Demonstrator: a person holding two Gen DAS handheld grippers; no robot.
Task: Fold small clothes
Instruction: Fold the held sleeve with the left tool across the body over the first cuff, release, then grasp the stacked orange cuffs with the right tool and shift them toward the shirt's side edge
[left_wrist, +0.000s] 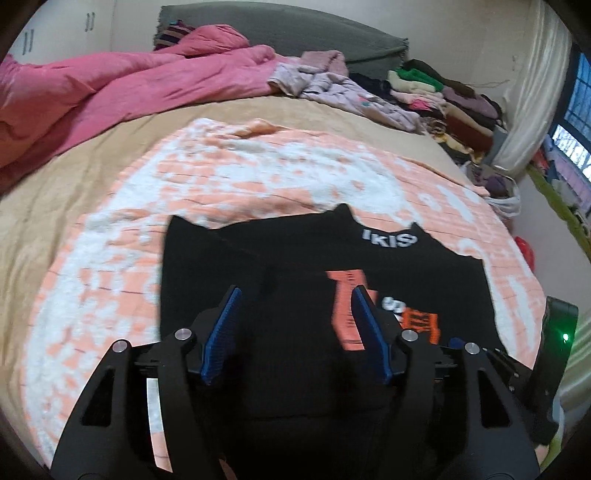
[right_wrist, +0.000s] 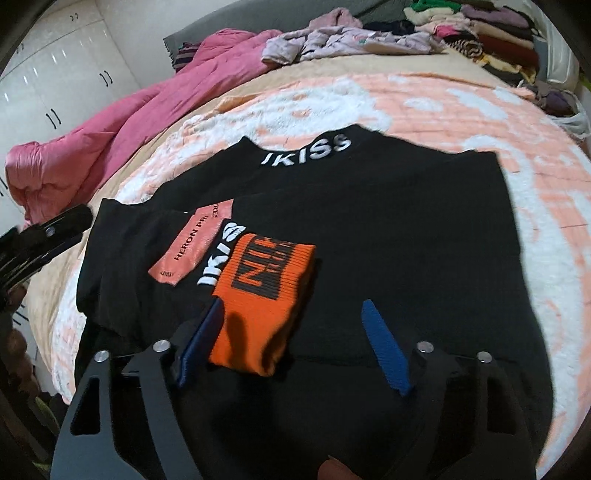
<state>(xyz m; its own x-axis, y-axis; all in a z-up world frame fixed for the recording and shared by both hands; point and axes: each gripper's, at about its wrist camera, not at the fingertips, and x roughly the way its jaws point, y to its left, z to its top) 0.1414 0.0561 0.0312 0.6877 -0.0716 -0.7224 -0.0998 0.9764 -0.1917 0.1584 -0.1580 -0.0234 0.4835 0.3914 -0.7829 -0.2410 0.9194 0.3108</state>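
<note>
Containers: one white plastic bag (left_wrist: 506, 201) at right edge of left wrist view, beside the bed; contents partly visible as dark/purple cloth, type cannot tell. No other containers seen.

Task item: black sweater (right_wrist: 369, 229) lies flat on peach-and-white blanket (right_wrist: 461, 110), centre of right wrist view, collar toward top of frame. White "IKISS" lettering (right_wrist: 306, 149) on collar. Left sleeve folded in across chest; its orange cuff (right_wrist: 258, 291) sits lower centre, pink label patch (right_wrist: 192, 243) just left of it, touching. Blanket covers a tan bed sheet (left_wrist: 74, 177).

Left gripper (left_wrist: 295, 321): lower centre of left wrist view, jaws apart, wide gap, nothing between them. Blue pads (left_wrist: 221, 336) hang over sweater's lower part; contact w/ fabric cannot be told. Right pad overlaps pink patch in frame.

Right gripper (right_wrist: 291, 328): lower centre of right wrist view, jaws apart, wide, holding nothing. Left blue pad (right_wrist: 201, 339) is just beside orange cuff's left edge, appears touching; right pad over plain black fabric.

Surroundings: pink duvet (left_wrist: 110, 85) upper left, lilac garments (left_wrist: 332, 85) top centre, stacked folded clothes (left_wrist: 443, 96) upper right, grey headboard (left_wrist: 295, 29) at top, white wardrobe (right_wrist: 55, 74) upper left of right wrist view.
</note>
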